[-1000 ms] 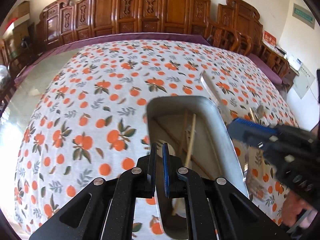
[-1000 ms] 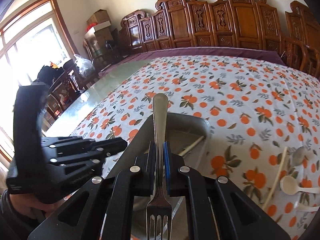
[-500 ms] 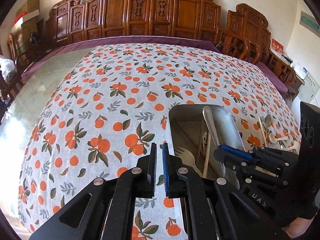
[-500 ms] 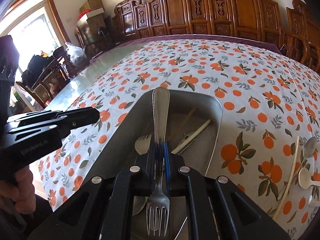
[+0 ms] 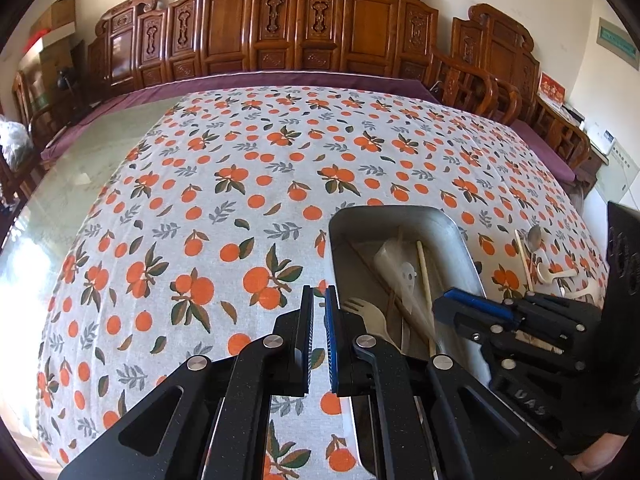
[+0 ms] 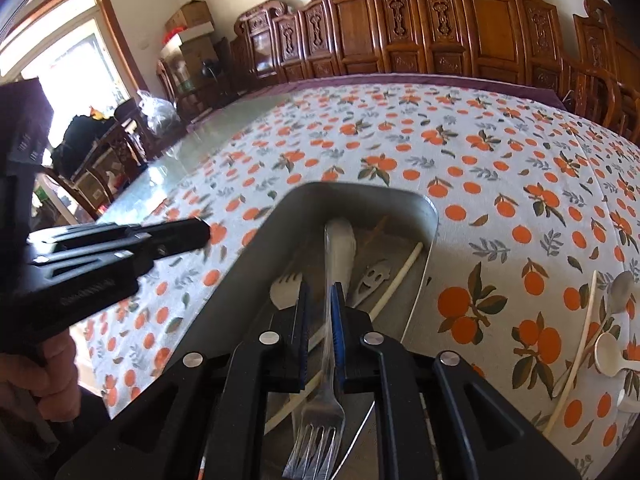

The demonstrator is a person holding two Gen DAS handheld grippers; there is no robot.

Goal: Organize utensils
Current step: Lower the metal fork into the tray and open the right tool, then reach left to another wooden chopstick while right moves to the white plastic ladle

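A metal fork hangs between the jaws of my right gripper, tines toward the camera and its handle blurred over the tray. The jaws are opening, and a gap shows between the left pad and the fork. Below lies a metal tray with a pale plastic fork, chopsticks and other utensils in it. In the left wrist view the right gripper reaches over the tray. My left gripper is shut on nothing, just left of the tray.
Orange-print tablecloth covers the table. Right of the tray lie a metal spoon, a white spoon and a pale chopstick. Carved wooden chairs line the far edge. A hand holds the left gripper.
The right gripper has sunk toward the tray and its jaws have parted around the fork. In the left wrist view the tray has shifted from under the fingers to their right.
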